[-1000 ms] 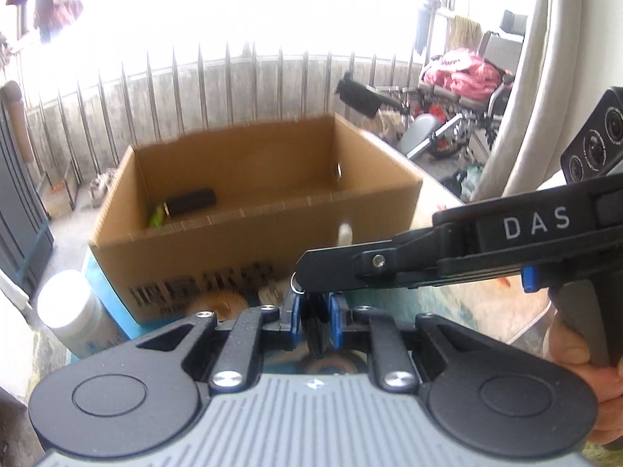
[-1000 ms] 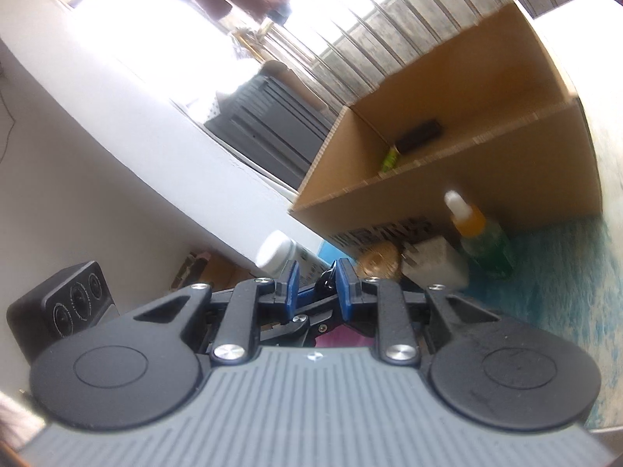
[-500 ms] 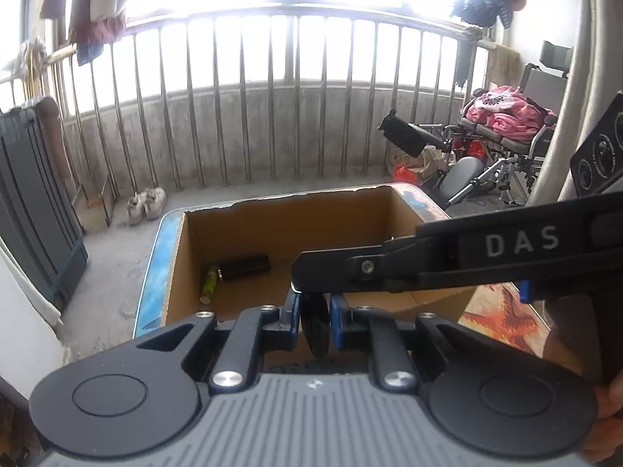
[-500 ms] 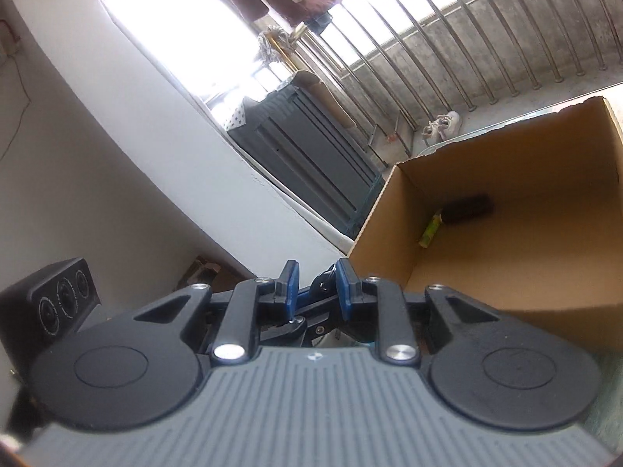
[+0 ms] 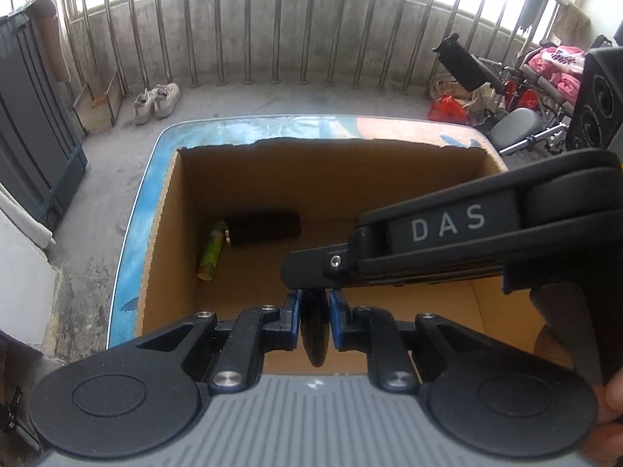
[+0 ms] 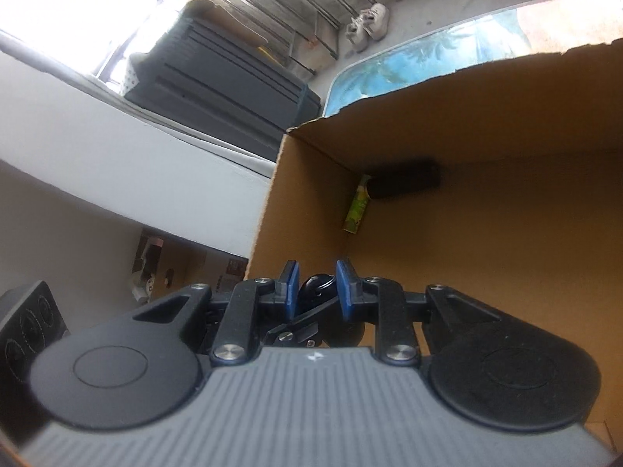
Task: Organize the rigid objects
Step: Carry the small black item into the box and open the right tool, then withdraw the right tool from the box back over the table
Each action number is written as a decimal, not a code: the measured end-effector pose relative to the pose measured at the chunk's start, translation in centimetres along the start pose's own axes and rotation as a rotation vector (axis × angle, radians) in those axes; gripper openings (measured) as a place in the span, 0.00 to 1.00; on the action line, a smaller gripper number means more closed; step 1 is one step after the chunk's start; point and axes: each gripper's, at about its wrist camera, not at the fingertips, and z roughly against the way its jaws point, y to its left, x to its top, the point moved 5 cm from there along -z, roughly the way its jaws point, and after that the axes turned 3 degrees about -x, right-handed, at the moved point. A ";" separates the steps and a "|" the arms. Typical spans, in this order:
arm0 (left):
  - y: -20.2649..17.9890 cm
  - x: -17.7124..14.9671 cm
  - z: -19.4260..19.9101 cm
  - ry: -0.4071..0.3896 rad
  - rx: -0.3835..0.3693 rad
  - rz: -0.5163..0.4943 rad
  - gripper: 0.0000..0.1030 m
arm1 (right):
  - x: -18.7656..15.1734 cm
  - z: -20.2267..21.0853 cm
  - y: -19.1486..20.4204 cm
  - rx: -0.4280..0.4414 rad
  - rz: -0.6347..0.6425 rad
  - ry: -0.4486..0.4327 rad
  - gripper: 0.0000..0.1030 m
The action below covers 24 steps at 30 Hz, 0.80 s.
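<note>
White shoes (image 5: pixel 157 97) sit by the railing (image 5: pixel 272 31), a wheelchair (image 5: pixel 518 89) off right.

Left black two-finger gripper (image 5: pixel 314 305) had a ribbed grey plastic housing w/ a small white logo, 2 round black discs at the sides, black link arms w/ silver screws and blue finger pads (image 5: pixel 338 303). Right black two-finger gripper (image 6: pixel 316 286) was built the same; seen from the left cam, its side bore white "DAS" lettering, 1 silver screw and a blue tab.
</note>
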 end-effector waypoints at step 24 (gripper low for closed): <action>1.2 2.2 0.0 -0.090 0.045 0.101 0.45 | 2.1 0.7 -2.8 0.043 -0.041 -0.112 0.27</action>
